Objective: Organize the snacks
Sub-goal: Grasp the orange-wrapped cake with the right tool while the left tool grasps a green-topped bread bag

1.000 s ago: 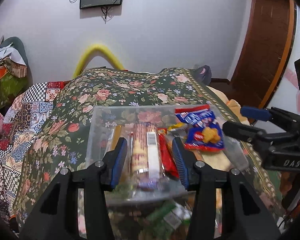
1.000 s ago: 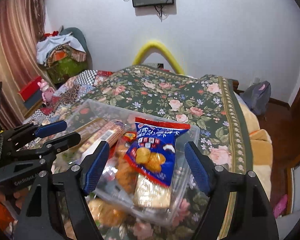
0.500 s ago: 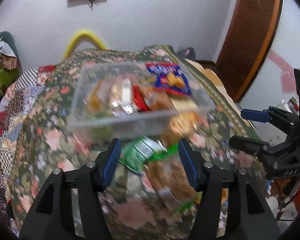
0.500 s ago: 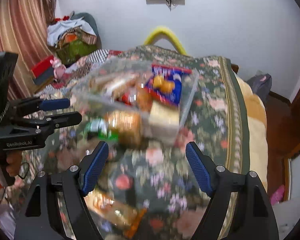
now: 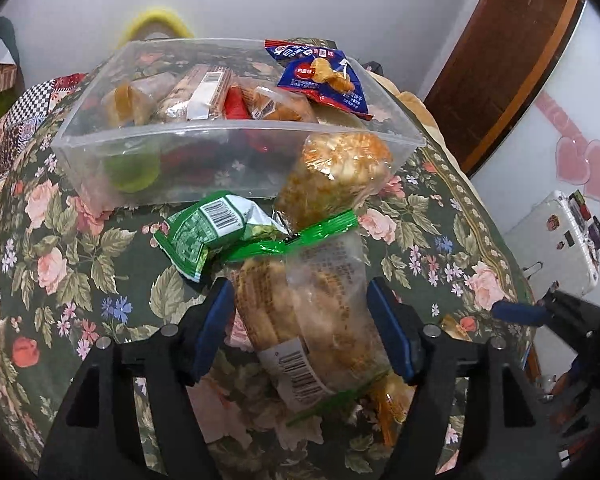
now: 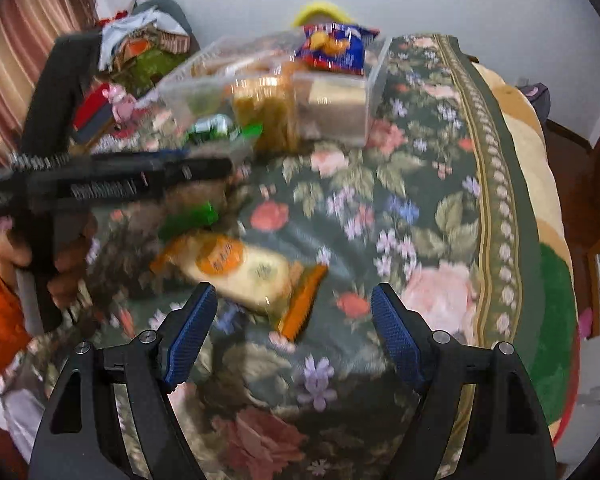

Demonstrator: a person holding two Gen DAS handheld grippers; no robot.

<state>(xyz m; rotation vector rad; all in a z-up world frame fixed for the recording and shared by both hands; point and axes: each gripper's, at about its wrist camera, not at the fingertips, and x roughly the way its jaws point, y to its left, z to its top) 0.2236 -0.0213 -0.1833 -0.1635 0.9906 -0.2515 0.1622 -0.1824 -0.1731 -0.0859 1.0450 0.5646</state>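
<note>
A clear plastic bin (image 5: 240, 136) on the floral bedspread holds several snack packs, with a blue chip bag (image 5: 324, 76) on top. In front of it lie a green packet (image 5: 212, 232) and a long clear biscuit pack with green ends (image 5: 308, 312). My left gripper (image 5: 300, 332) is open with its jaws on either side of that biscuit pack, not closed on it. My right gripper (image 6: 292, 332) is open and empty, just short of an orange-ended cracker pack (image 6: 240, 268). The bin also shows in the right wrist view (image 6: 280, 80).
The floral bedspread (image 6: 420, 200) spreads to the right of the cracker pack. A pile of clothes (image 6: 140, 40) and a curtain (image 6: 28, 60) stand at the left. A wooden door (image 5: 500, 60) and a white case (image 5: 552, 236) are off the bed's right edge.
Both grippers have pulled back from over the bin and dropped toward the loose packs in front of it. The left jaws now straddle the biscuit pack; the right faces the cracker pack.
</note>
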